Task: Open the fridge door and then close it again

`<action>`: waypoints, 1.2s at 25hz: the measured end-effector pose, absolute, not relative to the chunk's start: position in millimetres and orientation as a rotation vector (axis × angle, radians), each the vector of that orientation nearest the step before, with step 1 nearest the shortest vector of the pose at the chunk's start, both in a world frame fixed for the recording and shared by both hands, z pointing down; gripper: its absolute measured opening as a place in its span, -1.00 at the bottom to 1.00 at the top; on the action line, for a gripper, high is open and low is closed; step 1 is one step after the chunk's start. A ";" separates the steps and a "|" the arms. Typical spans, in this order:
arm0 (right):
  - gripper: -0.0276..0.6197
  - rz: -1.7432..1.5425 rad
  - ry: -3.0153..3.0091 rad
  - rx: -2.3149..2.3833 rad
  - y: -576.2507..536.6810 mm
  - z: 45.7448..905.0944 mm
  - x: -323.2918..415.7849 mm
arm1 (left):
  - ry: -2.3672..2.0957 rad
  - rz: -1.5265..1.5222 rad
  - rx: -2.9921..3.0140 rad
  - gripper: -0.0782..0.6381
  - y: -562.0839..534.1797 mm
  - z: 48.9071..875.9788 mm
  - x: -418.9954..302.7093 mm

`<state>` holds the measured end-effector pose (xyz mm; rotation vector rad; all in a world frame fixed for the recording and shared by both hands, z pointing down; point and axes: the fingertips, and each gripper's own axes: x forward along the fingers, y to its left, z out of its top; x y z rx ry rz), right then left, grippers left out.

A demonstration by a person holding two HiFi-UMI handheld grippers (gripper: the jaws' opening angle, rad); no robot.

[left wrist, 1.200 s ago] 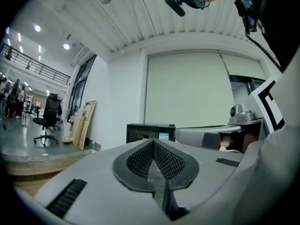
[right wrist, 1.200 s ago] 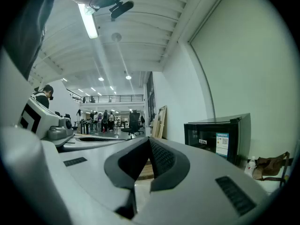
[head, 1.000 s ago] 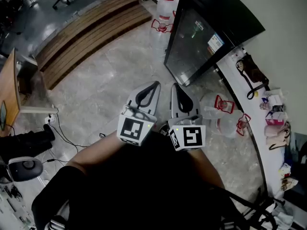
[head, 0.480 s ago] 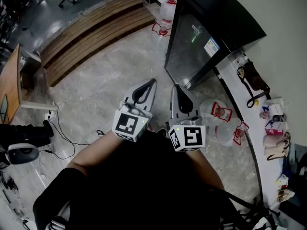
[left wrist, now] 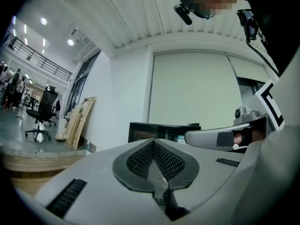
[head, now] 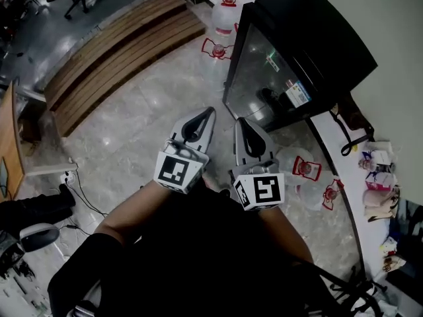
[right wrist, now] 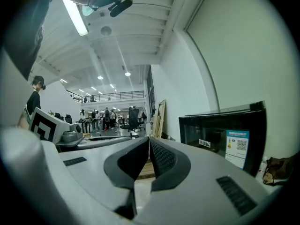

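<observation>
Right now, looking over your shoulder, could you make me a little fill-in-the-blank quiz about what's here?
1. The fridge has its glass door ____.
2. The left gripper and the right gripper each have their jaws ____, with nothing held.
3. The water jugs have ____ handles.

Missing words: closed; shut; red.
</observation>
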<state>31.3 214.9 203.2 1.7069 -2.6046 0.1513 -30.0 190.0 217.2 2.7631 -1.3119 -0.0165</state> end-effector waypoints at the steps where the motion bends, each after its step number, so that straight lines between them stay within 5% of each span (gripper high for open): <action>1: -0.86 0.152 -2.595 1.715 194.3 205.6 30.2 | -1.296 -0.015 2.781 -0.76 167.7 221.6 -30.8; 11: -0.86 0.165 -2.454 1.871 28.8 212.0 24.5 | -0.847 0.021 2.930 -0.76 9.8 238.3 -18.7; 20: -0.86 0.155 -2.402 1.916 -71.9 281.9 57.2 | -0.898 0.065 2.915 -0.75 -105.2 327.7 22.5; 30: -0.87 0.238 -2.350 1.935 -99.0 371.3 79.2 | -0.634 0.049 3.000 -0.54 -135.3 409.0 61.2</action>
